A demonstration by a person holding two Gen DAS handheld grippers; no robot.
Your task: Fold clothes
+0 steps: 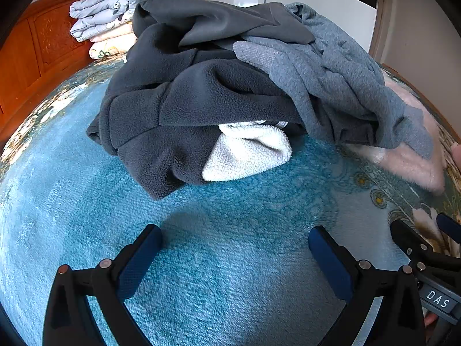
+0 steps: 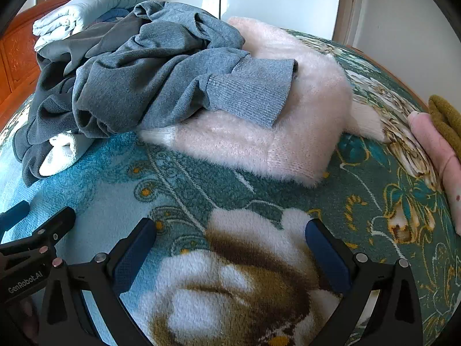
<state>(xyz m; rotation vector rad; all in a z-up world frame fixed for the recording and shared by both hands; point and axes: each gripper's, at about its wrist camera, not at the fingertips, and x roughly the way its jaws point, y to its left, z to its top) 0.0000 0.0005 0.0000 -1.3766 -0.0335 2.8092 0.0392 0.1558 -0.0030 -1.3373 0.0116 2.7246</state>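
- Left gripper (image 1: 234, 255): fingers spread wide, nothing held, hovering over bare blue blanket (image 1: 201, 245) short of the pile.
- Right gripper (image 2: 230, 248): fingers likewise apart and empty, over the flower print, just beside the left one.
- Clothes are seen heaped unfolded on the blanket: dark fleece (image 1: 173, 109) on the left with a white piece (image 1: 247, 150) poking out under it, grey sweater (image 2: 161, 66) draped over both the fleece and the pink fluffy sweater (image 2: 302, 132).
- Pink sweater lies flatter, at the right, partly pinned under a grey sleeve.
- Folded bedding (image 1: 115, 8) is stacked behind the pile by the headboard (not clearly part of the task).
- Risk: layers overlap, so if one garment is pulled the others may be dragged along or the heap toppled.
- Risk: thick fleece could be pinched in two layers at once, giving a bad fold line.
- Risk: fluffy pile may slip from the pads if only fuzz is caught.
- Risk: grippers sit close together, so a clash is possible if both reach for one spot.
- A hand (image 2: 438, 155) is visible at the right edge (purpose cannot be told).
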